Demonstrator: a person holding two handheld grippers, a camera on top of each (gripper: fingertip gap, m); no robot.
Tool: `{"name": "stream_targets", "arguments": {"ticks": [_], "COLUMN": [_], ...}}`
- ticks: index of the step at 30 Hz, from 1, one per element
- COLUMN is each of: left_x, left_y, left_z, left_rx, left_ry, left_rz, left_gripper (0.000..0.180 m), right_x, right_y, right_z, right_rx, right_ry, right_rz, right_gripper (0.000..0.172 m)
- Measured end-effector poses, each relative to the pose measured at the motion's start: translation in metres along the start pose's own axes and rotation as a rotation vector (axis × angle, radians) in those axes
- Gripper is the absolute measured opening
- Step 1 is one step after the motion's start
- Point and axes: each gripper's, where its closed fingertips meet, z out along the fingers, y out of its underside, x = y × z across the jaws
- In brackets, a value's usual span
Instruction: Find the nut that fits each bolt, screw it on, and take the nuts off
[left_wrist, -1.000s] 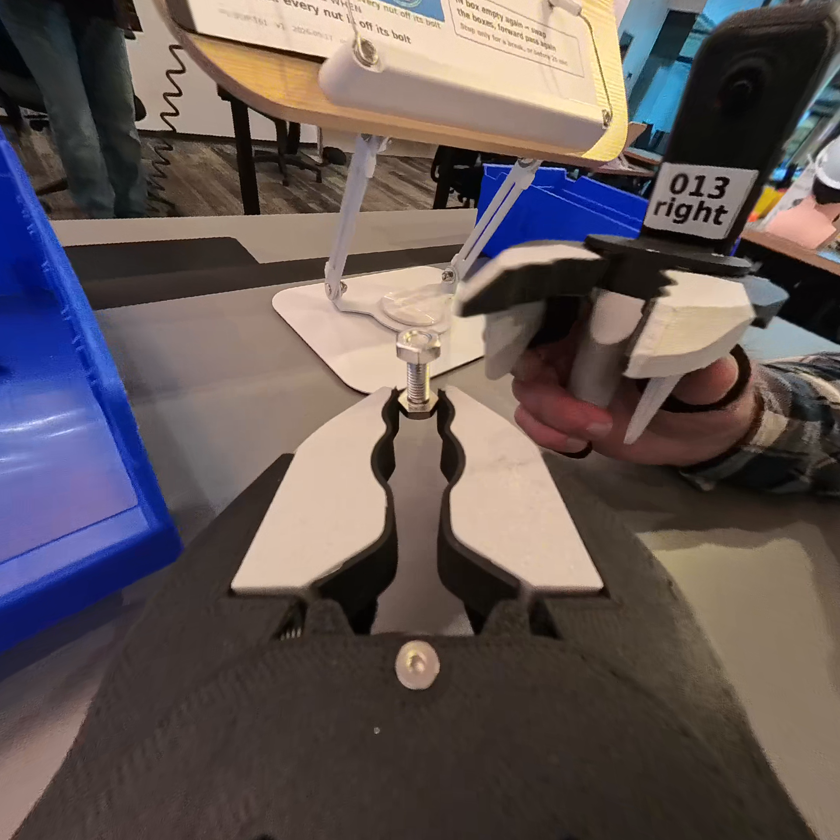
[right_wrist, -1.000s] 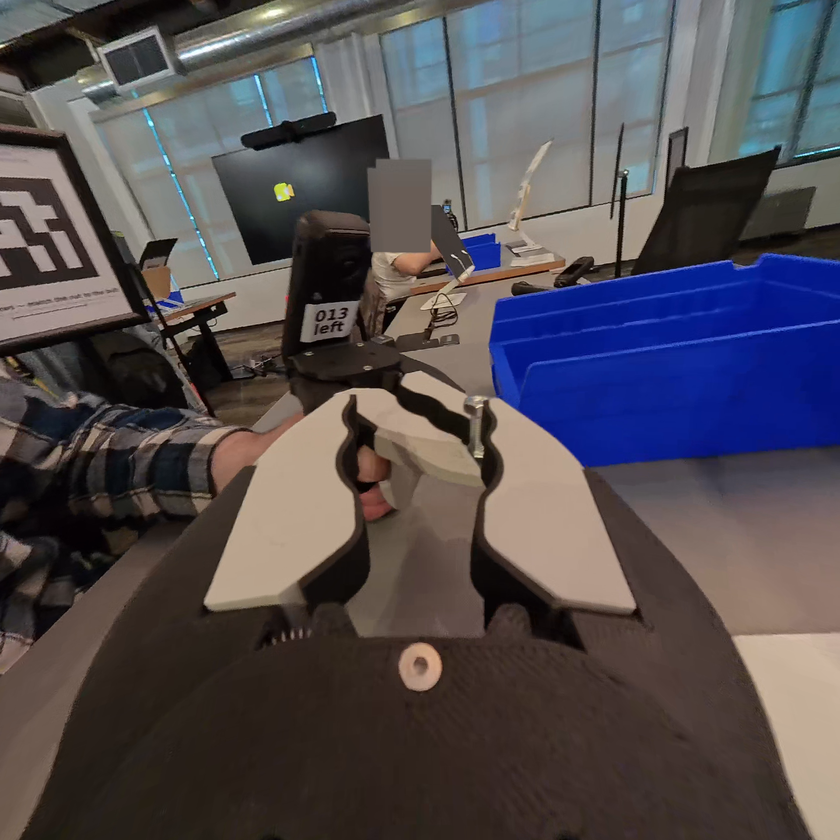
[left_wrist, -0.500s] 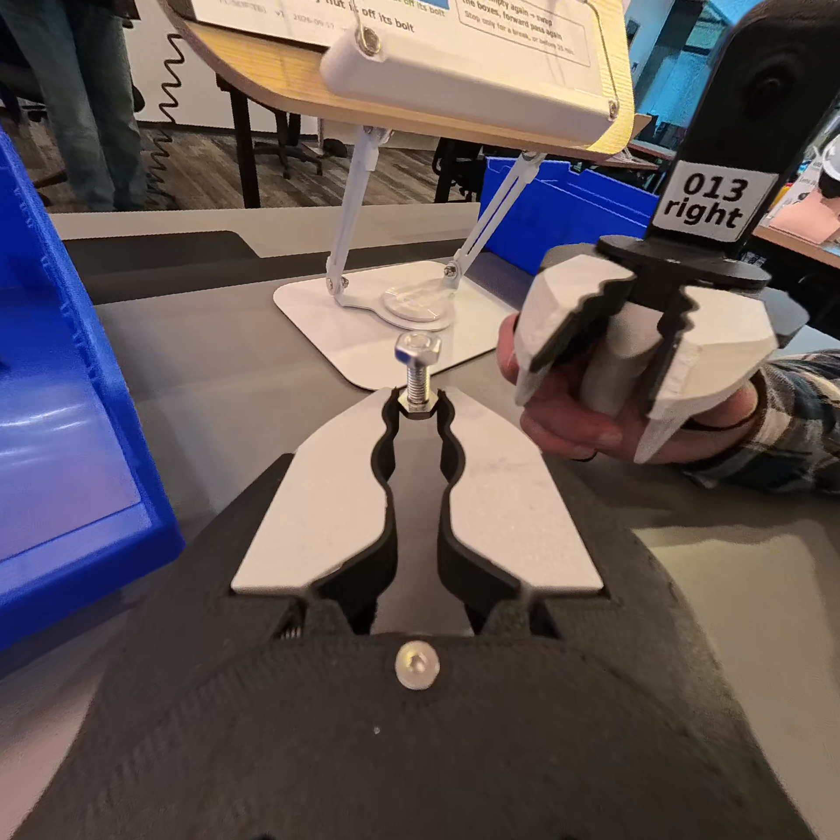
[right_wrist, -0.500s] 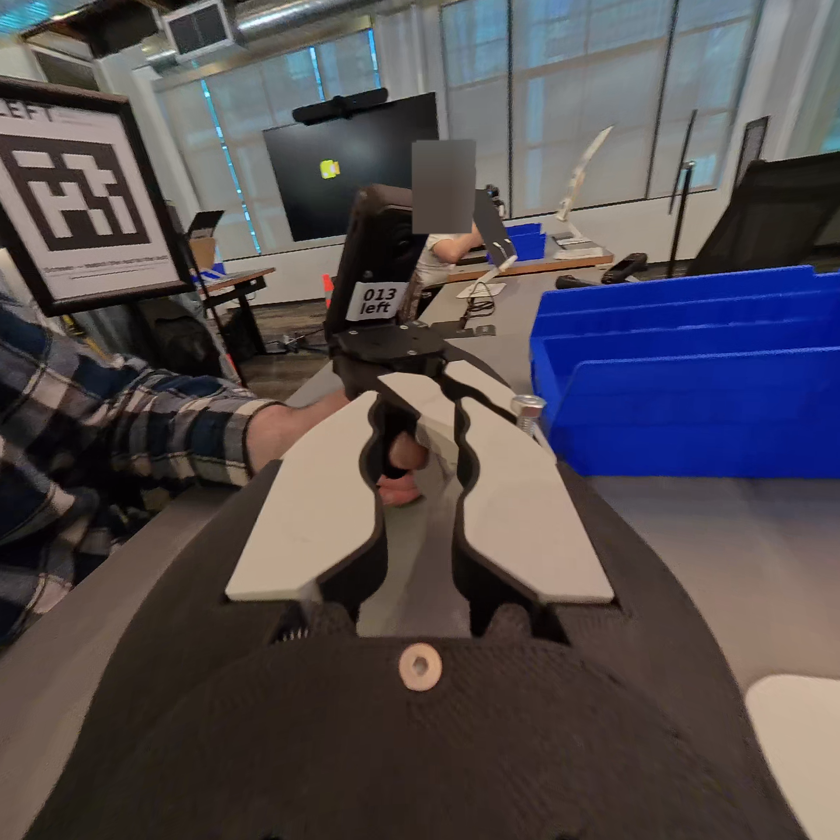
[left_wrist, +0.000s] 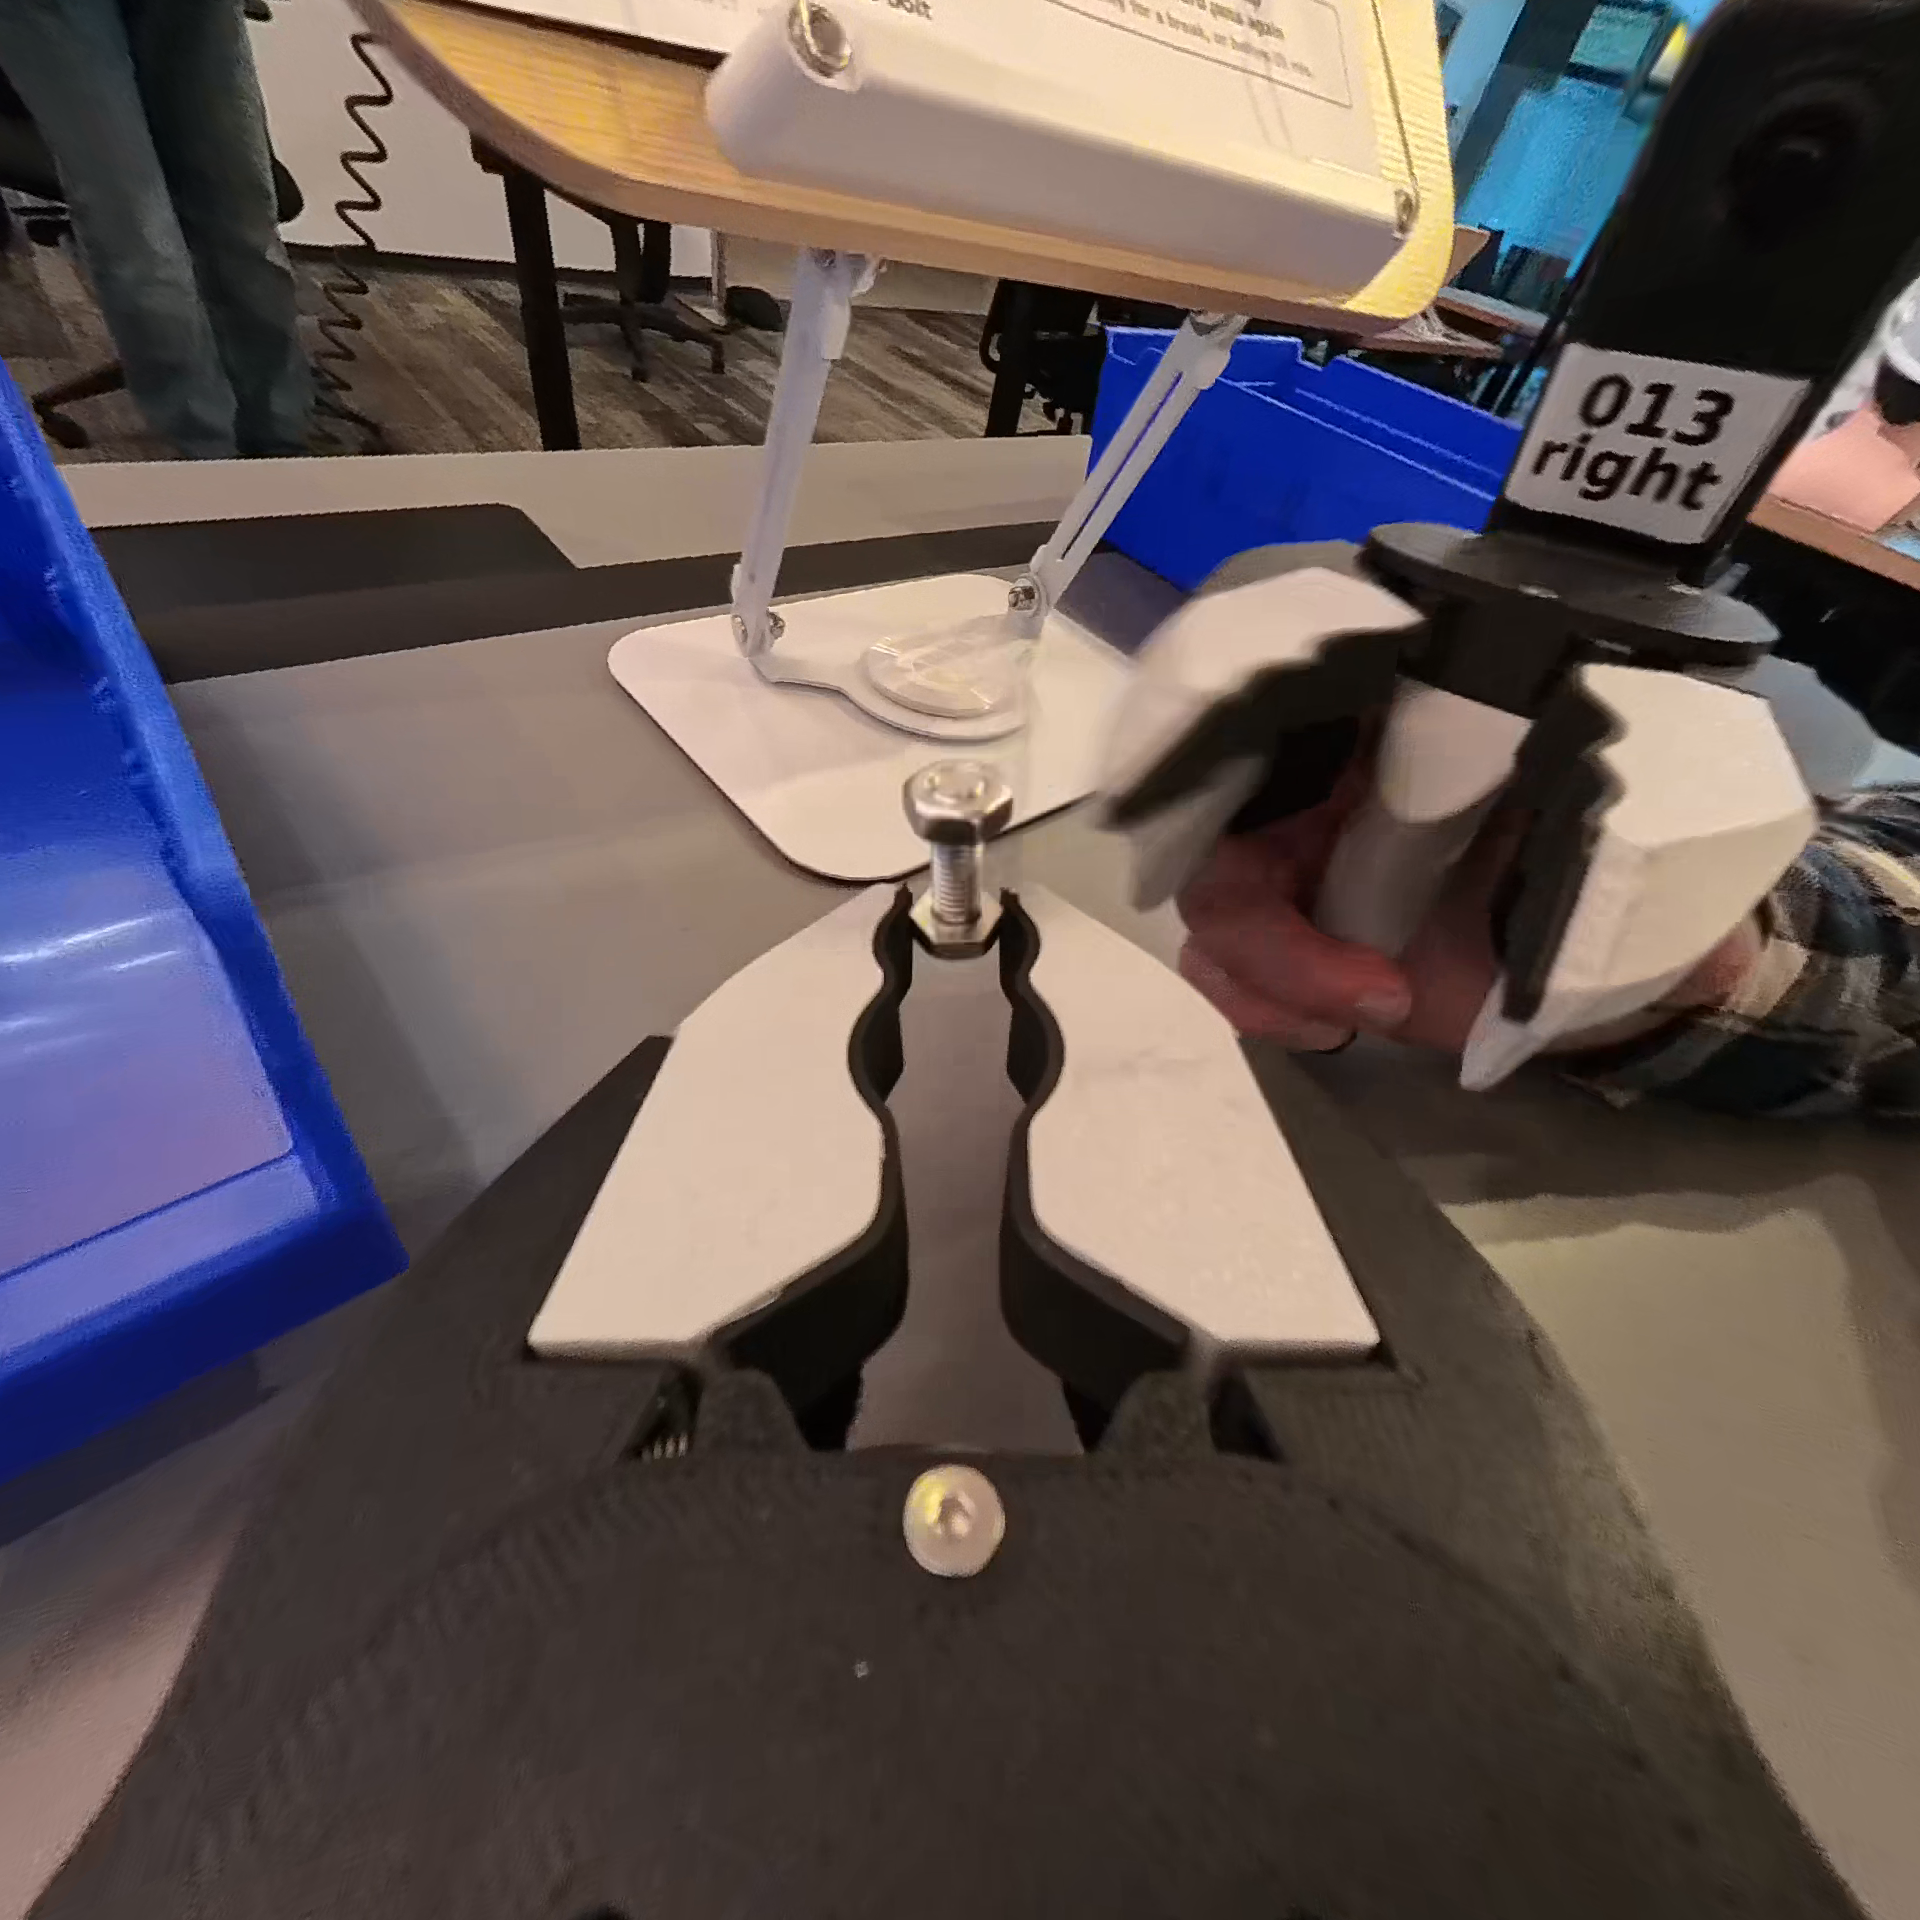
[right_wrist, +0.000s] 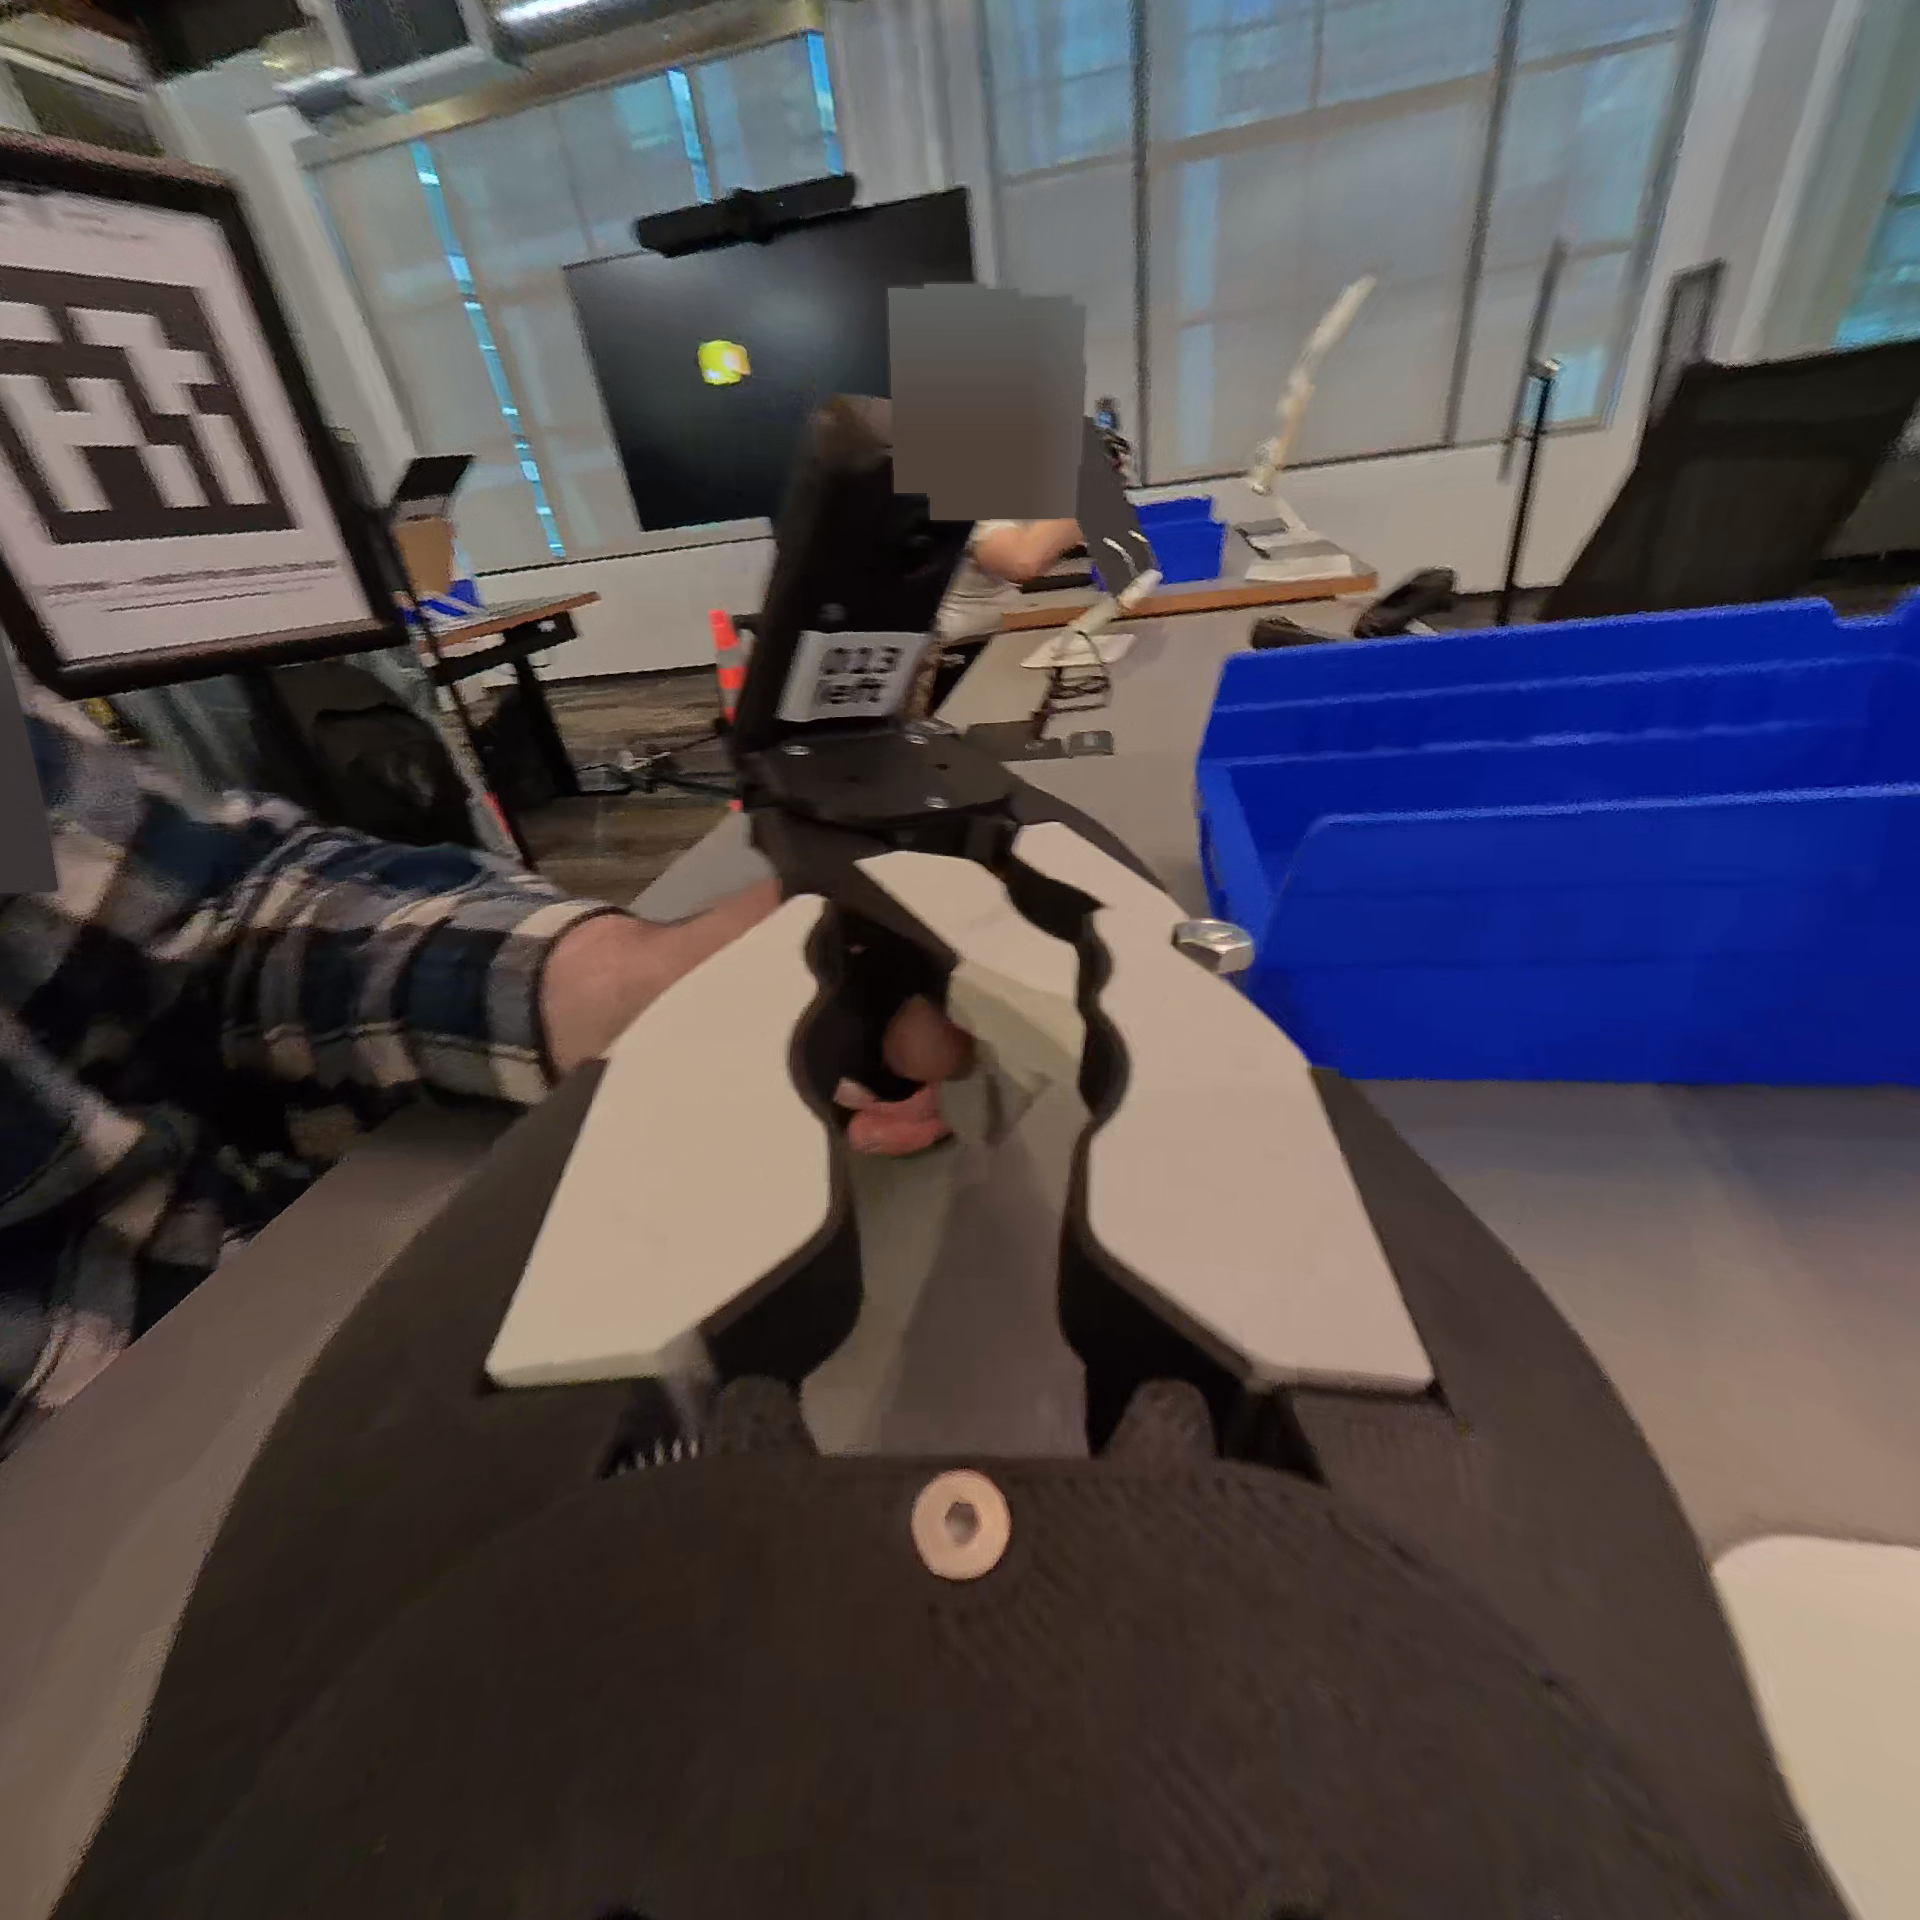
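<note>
— Left hand-held gripper (left_wrist: 954, 930): what is it doing?

— Its two fingertips (left_wrist: 831, 956) are clamped on a silver hex nut (left_wrist: 956, 935), one pad pressed on each side. A silver bolt (left_wrist: 957, 842) stands upright out of that nut, threaded shank down, hex head on top.

— And where does that sit in the scene?

— Above the grey surface (left_wrist: 416, 831), just near of the white base plate of a stand (left_wrist: 790, 748). The stand's two thin white legs rise to a tilted wooden board carrying a printed sheet. A blue bin (left_wrist: 125, 1039) lies to the left, and a second blue bin (left_wrist: 1299, 457) is far right, behind the stand.

— What about the right hand-held gripper (left_wrist: 1320, 904)?

— It hovers to the right of the bolt, near it but apart from it, held by a hand (left_wrist: 1299, 935) with a plaid sleeve. Its jaws stand apart and nothing is gripped between them; it looks motion-blurred in the left wrist view.

— Does the right wrist view agree?

— Yes. The right hand-held gripper's own fingers (right_wrist: 727, 1039) are spread, and through the gap one sees only the other tool and the fingers holding it. The bolt head peeks out past the right finger's outer edge, in front of a blue bin.

— Anything else around?

— A framed black-and-white marker board (right_wrist: 156, 416) stands at the left, and a person sits at a distant desk by a dark screen.
</note>
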Motion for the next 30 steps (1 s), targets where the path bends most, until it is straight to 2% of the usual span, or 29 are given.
{"name": "stream_targets", "arguments": {"ticks": [1, 6, 8, 14, 15, 17, 19, 24, 30], "left_x": [-0.002, 0.002, 0.005, 0.004, 0.002, -0.001, -0.001, 0.004, 0.008], "left_y": [0.0, 0.003, 0.003, 0.003, 0.003, 0.002, 0.002, 0.004, 0.005], "left_z": [-0.001, 0.003, 0.004, 0.003, 0.002, 0.001, 0.001, 0.004, 0.006], "left_rx": [0.003, -0.012, -0.016, -0.018, -0.014, -0.01, -0.008, -0.025, -0.034], "left_ry": [-0.003, 0.013, 0.021, 0.014, 0.007, 0.003, 0.007, 0.013, 0.021], "left_rz": [-0.01, 0.002, 0.016, 0.013, 0.009, -0.005, -0.014, 0.018, 0.032], "left_gripper": [0.015, 0.015, 0.015, 0.015, 0.015, 0.015, 0.015, 0.015, 0.015], "right_x": [-0.004, 0.015, 0.02, 0.012, 0.01, 0.002, 0.002, 0.02, 0.017], "right_y": [-0.001, 0.001, 0.006, 0.011, 0.01, 0.007, 0.006, 0.003, 0.01], "right_z": [-0.003, -0.002, 0.002, 0.006, 0.004, 0.0, -0.001, -0.001, 0.003], "right_rx": [0.005, 0.001, -0.023, -0.05, -0.046, -0.031, -0.03, -0.017, -0.054], "right_ry": [-0.02, 0.08, 0.091, 0.056, 0.049, 0.0, 0.006, 0.091, 0.075], "right_rz": [-0.009, 0.02, 0.028, 0.029, 0.025, 0.011, 0.005, 0.015, 0.008], "right_gripper": [0.041, 0.071, 0.076, 0.074, 0.069, 0.045, 0.048, 0.07, 0.066]}}
